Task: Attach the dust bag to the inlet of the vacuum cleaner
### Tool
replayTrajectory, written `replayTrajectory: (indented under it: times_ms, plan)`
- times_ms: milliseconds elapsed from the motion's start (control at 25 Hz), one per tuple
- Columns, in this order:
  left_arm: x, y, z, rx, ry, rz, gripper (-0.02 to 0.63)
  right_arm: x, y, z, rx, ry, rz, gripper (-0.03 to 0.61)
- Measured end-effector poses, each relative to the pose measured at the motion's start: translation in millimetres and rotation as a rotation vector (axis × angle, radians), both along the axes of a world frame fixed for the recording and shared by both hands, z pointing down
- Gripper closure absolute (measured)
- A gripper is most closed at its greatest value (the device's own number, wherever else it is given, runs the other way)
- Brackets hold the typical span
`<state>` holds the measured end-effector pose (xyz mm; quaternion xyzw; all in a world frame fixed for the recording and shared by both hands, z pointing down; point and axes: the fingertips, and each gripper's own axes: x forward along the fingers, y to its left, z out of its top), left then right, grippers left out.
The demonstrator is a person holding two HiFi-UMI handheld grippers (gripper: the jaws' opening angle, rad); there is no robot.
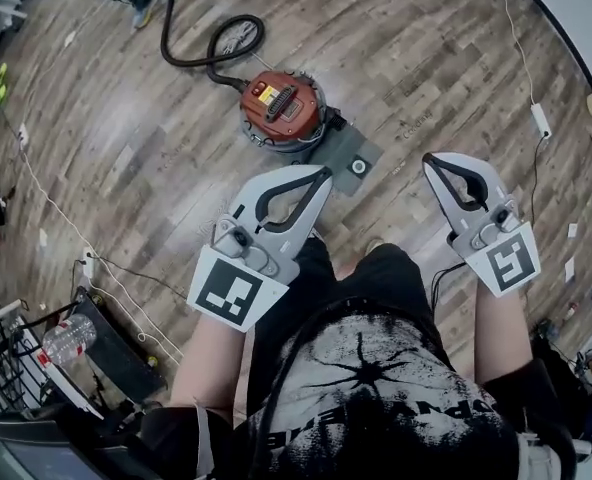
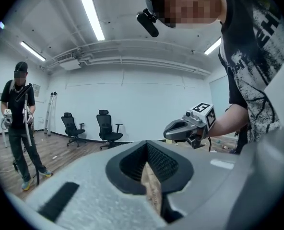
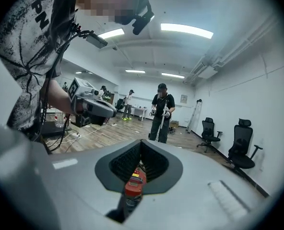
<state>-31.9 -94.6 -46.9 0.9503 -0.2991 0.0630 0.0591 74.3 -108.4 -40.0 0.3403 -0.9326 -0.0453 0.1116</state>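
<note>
The red round vacuum cleaner (image 1: 281,108) stands on the wood floor ahead of me, its black hose (image 1: 216,43) looping off to the far left. A grey flat dust bag (image 1: 351,158) with a round collar lies on the floor against the vacuum's near right side. My left gripper (image 1: 322,175) is held in the air just short of the bag, shut and empty. My right gripper (image 1: 430,159) hovers further right, also shut and empty. In the right gripper view the vacuum (image 3: 135,181) shows through the slit between the closed jaws. Only floor shows through the left gripper's slit.
A white power strip (image 1: 541,120) and cable lie at the far right. A cart with a water bottle (image 1: 66,338) stands at the near left. Another person (image 3: 161,111) stands across the room, and office chairs (image 2: 108,126) line the far wall.
</note>
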Motion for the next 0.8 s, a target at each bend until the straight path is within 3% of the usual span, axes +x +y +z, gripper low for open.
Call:
replayTrajectory:
  times_ms: [240,320,360,440,560,800]
  plan:
    - [-4,-32,39,-0.003,-0.010,-0.050,0.608,17,-25,61,-0.062,0.065,-0.014,0.564]
    - [5,-39,70,-0.011,-0.011,-0.058,0.609,31,-37,106,-0.095,0.127,-0.031,0.491]
    - [10,-42,88,-0.017,-0.009,-0.062,0.607,39,-43,132,-0.109,0.148,-0.034,0.486]
    - [19,-44,130,-0.031,-0.011,-0.059,0.609,57,-50,198,-0.153,0.207,-0.036,0.474]
    - [22,-53,200,-0.017,-0.010,-0.061,0.608,79,-63,322,-0.254,0.328,-0.034,0.383]
    - [33,-60,336,0.051,-0.015,-0.065,0.609,100,-75,549,-0.384,0.414,-0.069,0.356]
